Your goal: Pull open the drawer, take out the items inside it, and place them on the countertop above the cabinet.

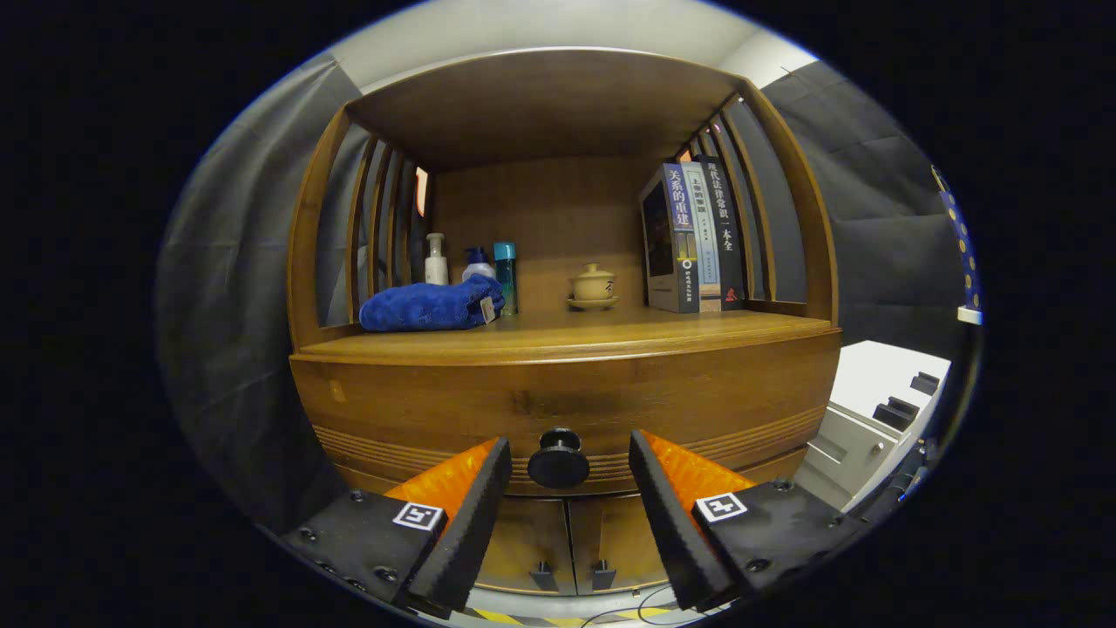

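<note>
The gripper [570, 453] is held level and points straight at the drawer knob [558, 458], which serves as the one landmark here. Its two fingers [475, 497] are spread wide, one on each side of the knob, with a clear gap left between each inner face and the knob, so neither finger touches it. The fingertips reach about as far forward as the knob, which sits midway between them, and the finger bases lie lower than the knob.
</note>
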`<act>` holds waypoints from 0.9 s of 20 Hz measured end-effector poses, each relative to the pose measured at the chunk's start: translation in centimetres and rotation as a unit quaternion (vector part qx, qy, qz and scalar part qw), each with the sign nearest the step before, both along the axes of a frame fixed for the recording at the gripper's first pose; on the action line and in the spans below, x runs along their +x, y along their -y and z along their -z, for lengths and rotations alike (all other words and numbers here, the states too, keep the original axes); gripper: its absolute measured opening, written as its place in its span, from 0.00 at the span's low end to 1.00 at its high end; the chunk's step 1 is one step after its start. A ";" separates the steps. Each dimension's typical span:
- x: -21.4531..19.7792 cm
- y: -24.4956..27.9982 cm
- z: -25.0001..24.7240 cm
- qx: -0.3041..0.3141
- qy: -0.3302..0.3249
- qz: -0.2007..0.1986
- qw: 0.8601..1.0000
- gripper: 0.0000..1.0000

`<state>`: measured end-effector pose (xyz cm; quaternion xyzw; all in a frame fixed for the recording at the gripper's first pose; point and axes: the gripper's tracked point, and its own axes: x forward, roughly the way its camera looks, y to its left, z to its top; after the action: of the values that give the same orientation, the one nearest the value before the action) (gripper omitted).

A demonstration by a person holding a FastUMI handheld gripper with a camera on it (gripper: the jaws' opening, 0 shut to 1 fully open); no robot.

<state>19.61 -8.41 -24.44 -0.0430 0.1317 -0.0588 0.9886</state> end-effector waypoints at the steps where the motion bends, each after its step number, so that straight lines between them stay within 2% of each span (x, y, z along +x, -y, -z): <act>1: 0.4 -0.1 0.5 -0.002 -0.006 -0.005 1.000 0.85; 2: 0.9 -0.2 0.7 -0.005 -0.009 -0.008 1.000 0.84; 5: 2.2 0.6 1.4 -0.011 -0.011 0.003 1.000 0.74; 7: 2.9 0.4 1.9 0.010 -0.019 0.002 1.000 0.66; 8: 2.8 0.4 1.9 0.019 -0.019 0.004 1.000 0.66; 10: 2.8 0.5 1.9 0.010 -0.017 0.005 1.000 0.55; 14: 2.4 0.4 1.9 0.031 -0.023 0.017 0.999 0.33; 18: -0.7 -0.4 1.4 0.012 -0.026 0.011 1.000 0.33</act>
<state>18.88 -8.05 -25.83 -0.0310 0.1582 -0.0667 0.9847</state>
